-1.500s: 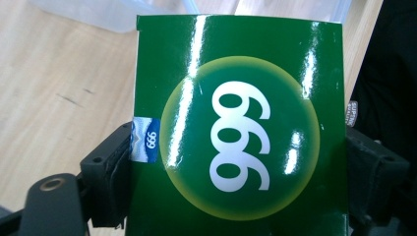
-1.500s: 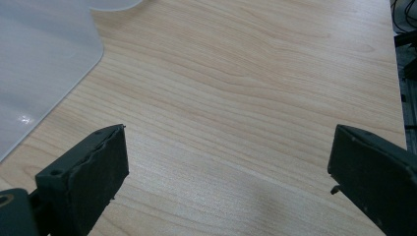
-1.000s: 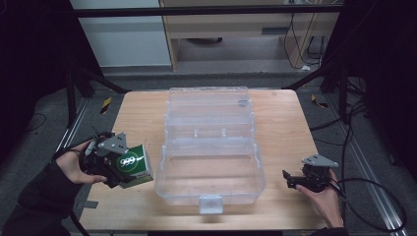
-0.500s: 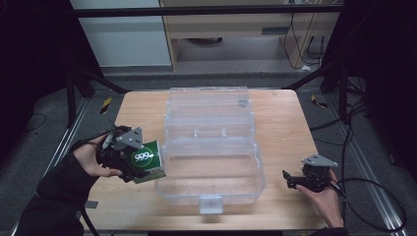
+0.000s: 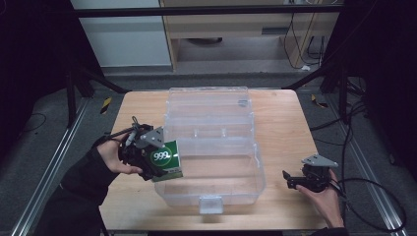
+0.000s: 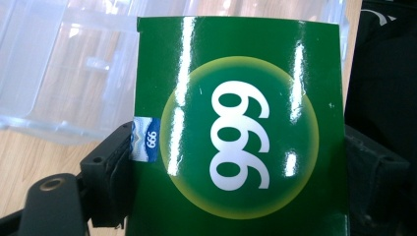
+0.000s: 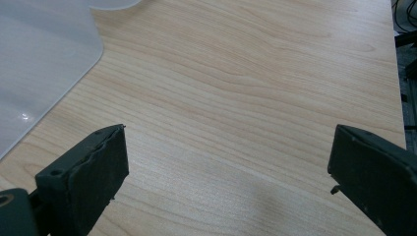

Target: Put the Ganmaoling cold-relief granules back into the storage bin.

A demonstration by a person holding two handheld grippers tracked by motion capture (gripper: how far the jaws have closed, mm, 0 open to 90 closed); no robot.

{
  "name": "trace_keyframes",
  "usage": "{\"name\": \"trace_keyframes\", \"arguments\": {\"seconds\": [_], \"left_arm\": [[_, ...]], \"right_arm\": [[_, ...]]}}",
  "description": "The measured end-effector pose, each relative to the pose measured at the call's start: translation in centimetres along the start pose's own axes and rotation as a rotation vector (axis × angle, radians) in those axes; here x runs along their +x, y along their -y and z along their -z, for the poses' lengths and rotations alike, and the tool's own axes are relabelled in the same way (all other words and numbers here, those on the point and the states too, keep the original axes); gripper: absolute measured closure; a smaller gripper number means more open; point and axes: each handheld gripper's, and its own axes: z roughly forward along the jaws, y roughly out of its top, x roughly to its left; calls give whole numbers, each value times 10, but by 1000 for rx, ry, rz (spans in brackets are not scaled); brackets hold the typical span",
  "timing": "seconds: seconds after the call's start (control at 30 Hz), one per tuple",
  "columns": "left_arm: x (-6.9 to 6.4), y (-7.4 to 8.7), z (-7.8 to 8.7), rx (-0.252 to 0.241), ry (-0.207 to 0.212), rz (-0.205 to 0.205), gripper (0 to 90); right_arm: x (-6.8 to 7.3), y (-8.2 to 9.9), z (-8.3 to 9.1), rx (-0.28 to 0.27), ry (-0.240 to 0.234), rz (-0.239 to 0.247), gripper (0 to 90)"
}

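Left gripper [image 5: 156, 160] with the green box [image 5: 167, 160] now sits further right and further up the table than a second ago, when it hung near the front-left corner. The box's right edge now overlaps the left wall of the clear plastic case [image 5: 211, 147] in the high view; whether it is above the rim or just beside it, I cannot tell.

Left gripper view: jaws closed on the box's two sides, white "999" in a yellow-green circle facing the camera [image 6: 241, 132], open case behind it.

Right gripper [image 5: 295, 178] unmoved, low at the front-right of the wooden table [image 5: 285, 123], well apart from the case. Its jaws stand wide, nothing between them, bare wood below [image 7: 226, 147].

Judgement: the box is in transit toward the case's front tray, not yet inside. Next comes clearing the wall, lowering, then release.
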Motion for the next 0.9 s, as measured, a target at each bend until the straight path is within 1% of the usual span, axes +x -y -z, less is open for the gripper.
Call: {"name": "trace_keyframes", "arguments": {"seconds": [0.1,0.13,0.17,0.2,0.3,0.5,0.67,0.7,0.73,0.9], "left_arm": [[0,-6,-6,7,7,-12,149],[-1,-7,-8,6,9,-17,149],[-1,-9,-11,-3,15,-13,149],[-1,-9,-12,0,17,-20,150],[-2,-9,-16,-4,22,-17,149],[-3,-4,-30,2,33,-8,149],[-4,1,-36,-5,41,1,149],[-5,2,-37,9,44,19,149],[-6,3,-38,14,46,23,149],[-6,8,-46,12,52,24,149]], "right_arm": [[0,0,0,-1,2,1,23],[0,0,0,-1,2,0,23],[0,0,1,-3,2,0,23],[0,0,1,-3,1,1,23],[0,0,1,0,2,-2,23],[0,0,0,1,1,3,23],[0,0,0,6,-1,-1,23],[1,0,0,6,-2,-2,23],[1,0,-1,6,-3,-1,23],[1,1,-1,8,-2,4,23]]}}
